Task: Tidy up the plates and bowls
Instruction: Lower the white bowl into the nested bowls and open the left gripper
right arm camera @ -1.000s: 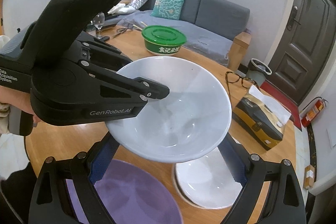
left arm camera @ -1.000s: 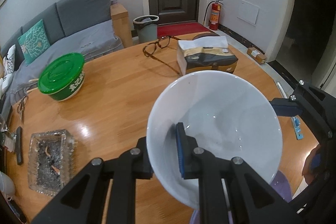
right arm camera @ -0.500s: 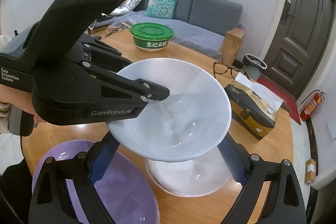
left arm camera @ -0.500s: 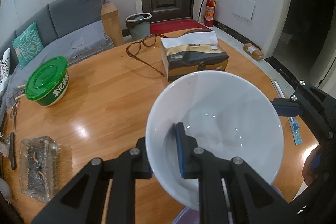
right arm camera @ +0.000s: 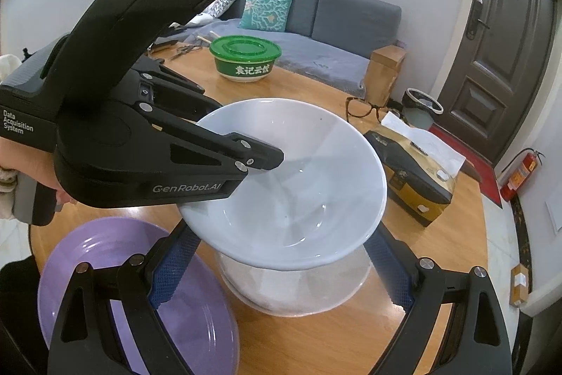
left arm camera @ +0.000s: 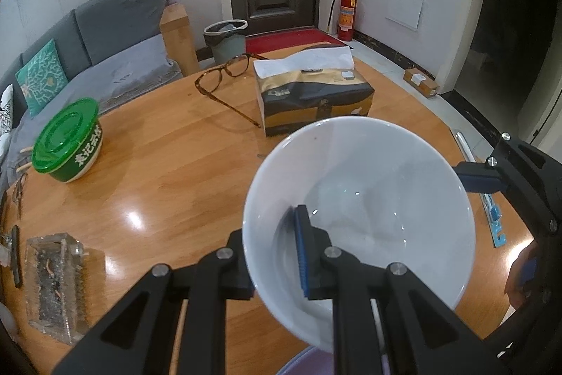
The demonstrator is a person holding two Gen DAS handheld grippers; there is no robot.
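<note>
So the left gripper (left arm camera: 277,255) is clamped tight on the near rim of a white bowl (left arm camera: 368,199), one blue pad inside the wall and the other finger outside, holding it up off the wooden tabletop (left arm camera: 168,164) and tilted. The right gripper (right arm camera: 281,266) has its jaws spread wide on either side of that same bowl, blue pads just off the outer wall as far as I can see, so not gripping anything. Directly under the held bowl sits a second white bowl (right arm camera: 298,297) on the table, close to the near edge. A purple plate (right arm camera: 140,304) lies just beside it, toward the near-left corner in the right wrist view. Farther back there's a tissue box (left arm camera: 316,97), a pair of glasses (left arm camera: 224,76), and a green lidded container (left arm camera: 66,143) by the far left edge, plus a glass ashtray (left arm camera: 56,283).
</note>
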